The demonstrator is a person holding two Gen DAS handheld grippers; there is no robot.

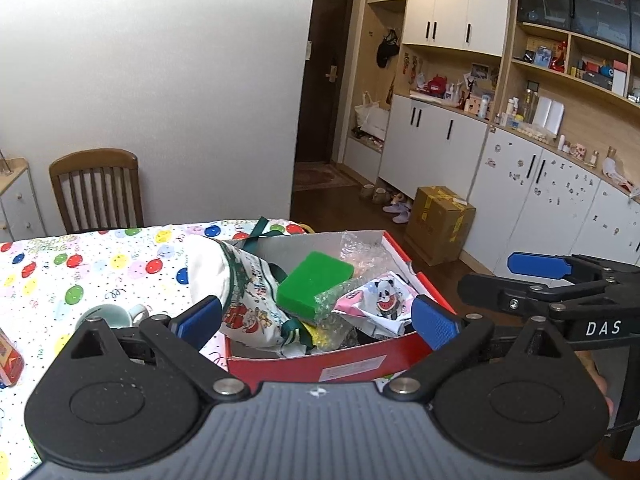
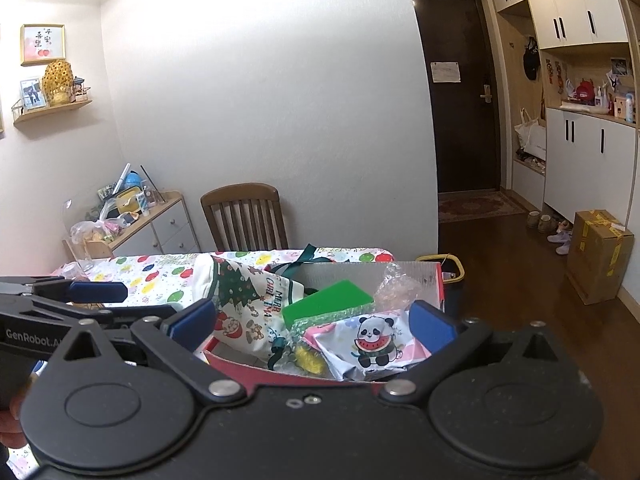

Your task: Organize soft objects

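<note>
From the left, a pale green mug [image 1: 114, 315] stands alone on the balloon-print surface [image 1: 80, 272], just left of my left gripper [image 1: 316, 322]. Its jaws are spread wide with nothing between the pads, hovering at the near edge of the red box [image 1: 308, 366].

The Christmas-print cloth bag [image 1: 240, 292] hangs over the box's left wall, half in and half out. I judge it the likeliest thing to slide onto the surface if I nudge it, and its green strap could snag a finger.

In the middle of the box lies the green sponge [image 1: 314, 284], tilted on the heap. It could tip off if I pull what lies beneath.

Right of it sits the panda-print pouch [image 2: 370, 344], with crumpled bubble wrap [image 2: 394, 286] behind. My right gripper [image 2: 314, 324] hovers there too, jaws wide apart and empty.

Count: one bag, one sponge, one pouch, one wad of wrap, one box, one mug.
</note>
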